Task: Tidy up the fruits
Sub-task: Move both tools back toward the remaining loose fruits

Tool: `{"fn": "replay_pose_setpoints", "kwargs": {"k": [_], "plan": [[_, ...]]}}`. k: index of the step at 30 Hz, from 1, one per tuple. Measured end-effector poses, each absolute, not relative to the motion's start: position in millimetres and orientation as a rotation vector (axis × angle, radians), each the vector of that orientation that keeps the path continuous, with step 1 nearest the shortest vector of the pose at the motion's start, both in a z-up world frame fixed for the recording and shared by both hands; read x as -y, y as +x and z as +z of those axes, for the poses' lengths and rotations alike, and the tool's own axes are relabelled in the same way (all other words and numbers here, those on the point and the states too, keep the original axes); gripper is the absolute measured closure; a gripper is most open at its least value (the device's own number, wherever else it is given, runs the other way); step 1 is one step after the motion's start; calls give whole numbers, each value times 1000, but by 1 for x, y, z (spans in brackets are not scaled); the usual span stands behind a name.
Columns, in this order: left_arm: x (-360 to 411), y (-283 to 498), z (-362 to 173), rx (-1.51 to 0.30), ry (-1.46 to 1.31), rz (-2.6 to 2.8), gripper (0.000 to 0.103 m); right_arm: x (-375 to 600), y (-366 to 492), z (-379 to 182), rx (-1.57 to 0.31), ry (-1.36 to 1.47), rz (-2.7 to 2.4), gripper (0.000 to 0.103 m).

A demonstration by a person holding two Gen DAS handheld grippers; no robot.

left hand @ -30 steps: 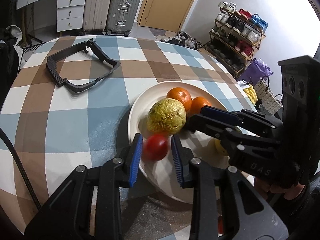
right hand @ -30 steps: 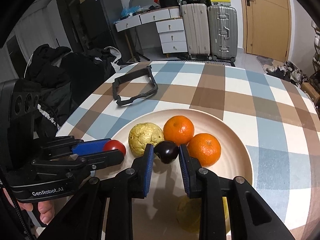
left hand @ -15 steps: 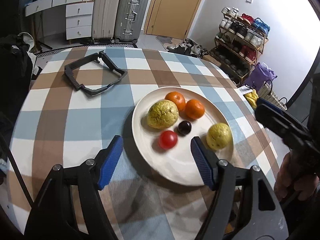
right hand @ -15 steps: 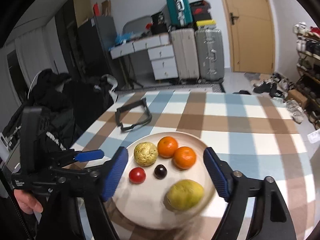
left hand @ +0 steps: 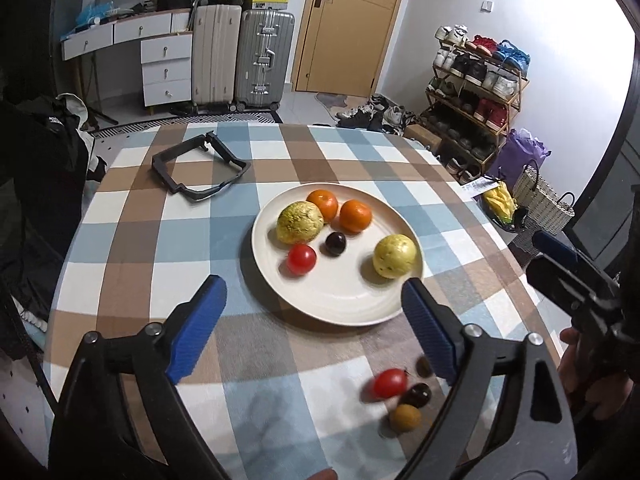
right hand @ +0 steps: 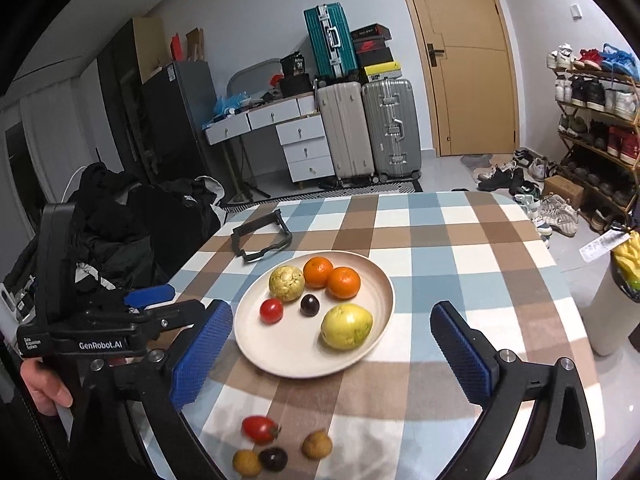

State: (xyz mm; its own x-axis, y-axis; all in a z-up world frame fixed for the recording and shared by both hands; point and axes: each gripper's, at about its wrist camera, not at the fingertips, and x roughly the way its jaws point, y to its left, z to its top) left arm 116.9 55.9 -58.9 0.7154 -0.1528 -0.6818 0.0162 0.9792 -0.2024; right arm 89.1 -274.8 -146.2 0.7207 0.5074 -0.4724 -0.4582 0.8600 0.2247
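Both grippers hang above the surface, left gripper and right gripper with fingers spread, holding nothing. The plate carries six fruits. Nearer you than the plate lie a loose tomato, a dark fruit and two brown ones. Next step, judged: you lower onto one loose fruit and pinch gently.

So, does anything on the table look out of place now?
Yes. Four small fruits lie loose on the cloth, off the plate: a red tomato, a dark plum and two brown fruits.
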Motion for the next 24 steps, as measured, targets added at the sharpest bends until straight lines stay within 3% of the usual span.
{"fn": "replay_pose_setpoints", "kwargs": {"k": [4,24], "plan": [[-43,94,-53,-754,-171,-103,2,281,66,-145,-531,89,527,0],[20,50,-133,-956,-101,-197,1,319,1,-197,-597,119,461,0]]}}
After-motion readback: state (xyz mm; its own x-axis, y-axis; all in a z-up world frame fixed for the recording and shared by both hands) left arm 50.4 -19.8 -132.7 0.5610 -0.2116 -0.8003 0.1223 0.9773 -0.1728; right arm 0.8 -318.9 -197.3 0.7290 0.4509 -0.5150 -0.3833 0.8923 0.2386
